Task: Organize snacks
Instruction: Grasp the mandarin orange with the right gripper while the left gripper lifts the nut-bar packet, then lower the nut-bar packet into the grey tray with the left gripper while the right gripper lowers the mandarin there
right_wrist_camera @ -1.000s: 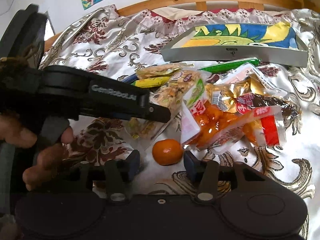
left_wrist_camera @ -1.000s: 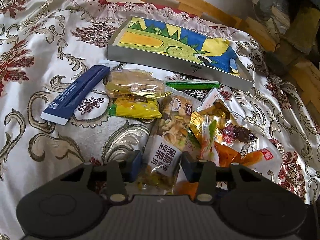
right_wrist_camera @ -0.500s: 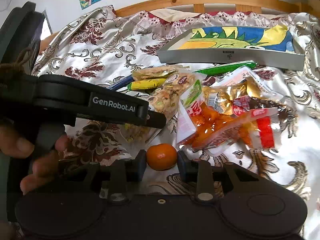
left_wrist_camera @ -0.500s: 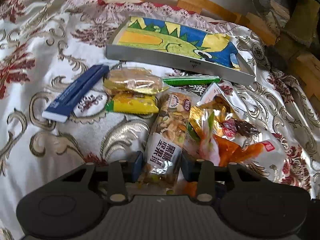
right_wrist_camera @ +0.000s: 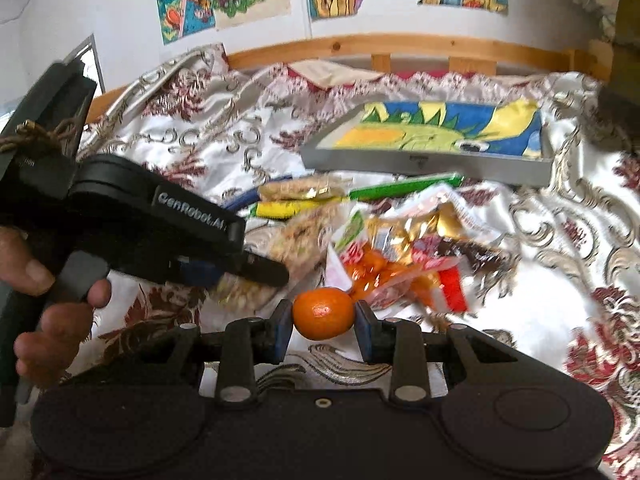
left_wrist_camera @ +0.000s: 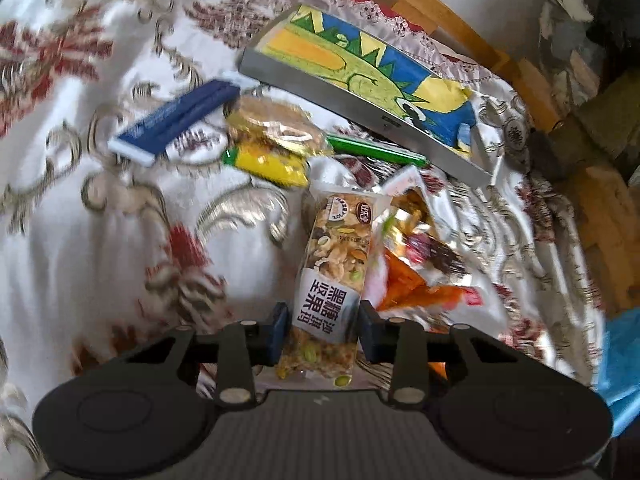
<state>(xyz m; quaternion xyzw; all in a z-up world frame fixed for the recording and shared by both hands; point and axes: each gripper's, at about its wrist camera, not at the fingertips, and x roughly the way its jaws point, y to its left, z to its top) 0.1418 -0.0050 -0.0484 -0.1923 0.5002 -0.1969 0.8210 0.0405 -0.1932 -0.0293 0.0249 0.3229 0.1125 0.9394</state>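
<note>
At the bed's (right_wrist_camera: 540, 320) near edge, the right gripper (right_wrist_camera: 323, 322) squeezes a small orange (right_wrist_camera: 323, 313): round, squashy, so grip its middle. The left gripper (left_wrist_camera: 323, 326), just closing, pinches the light, crinkly nut bar (left_wrist_camera: 334, 268), at nine o'clock from the orange.

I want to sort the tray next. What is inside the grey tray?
Inside the grey tray only a colourful drawing shows, lying flat. Whatever is under the drawing is covered.

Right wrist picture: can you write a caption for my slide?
The right gripper holds a small orange between its fingers, above a pile of snacks on the bedspread.
</note>
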